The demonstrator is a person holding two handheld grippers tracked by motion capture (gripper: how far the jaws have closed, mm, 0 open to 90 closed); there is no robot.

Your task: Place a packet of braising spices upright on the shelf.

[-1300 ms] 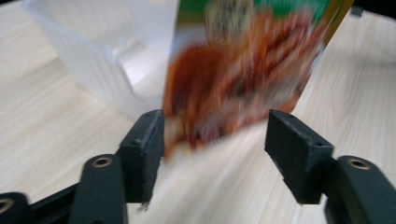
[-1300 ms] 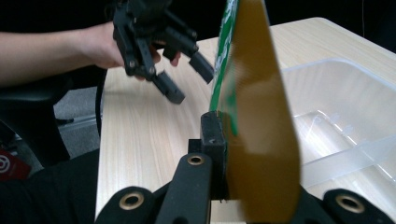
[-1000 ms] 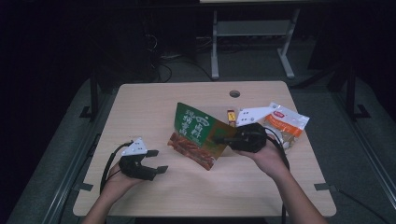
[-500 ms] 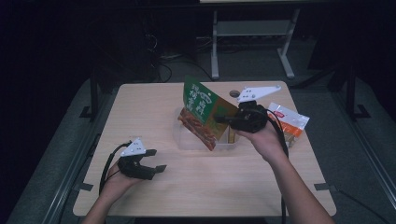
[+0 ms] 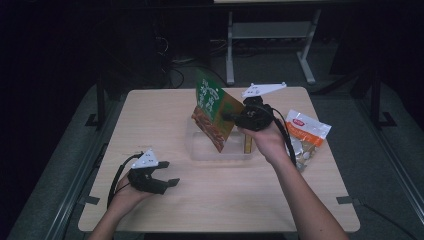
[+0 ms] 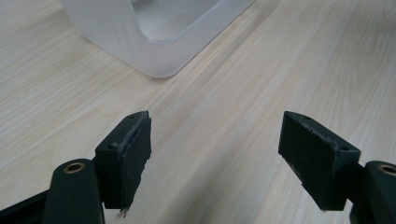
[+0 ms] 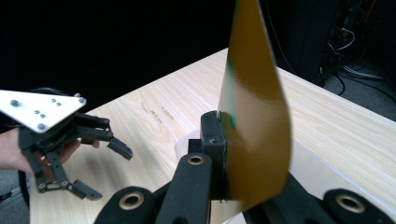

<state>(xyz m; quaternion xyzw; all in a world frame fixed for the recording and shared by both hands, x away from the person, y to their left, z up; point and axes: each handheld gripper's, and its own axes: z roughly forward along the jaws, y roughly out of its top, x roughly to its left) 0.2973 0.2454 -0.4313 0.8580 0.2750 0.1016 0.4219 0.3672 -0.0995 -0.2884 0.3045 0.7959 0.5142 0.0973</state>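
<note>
Clearly the right gripper (image 5: 235, 117) was clamped on an edge of the green and orange snack bag (image 5: 212, 112), held tilted in the air at frame centre of the high view, over the clear plastic tray (image 5: 220, 150). W/ the pinch on one thin edge only, the bag could swing or slip out, and might catch the tray rim or miss it. Left gripper (image 5: 162, 175), lower left, sat w/ jaws apart and nothing between them, too far off to help. White snack packet (image 5: 305, 135) lay right of the tray
</note>
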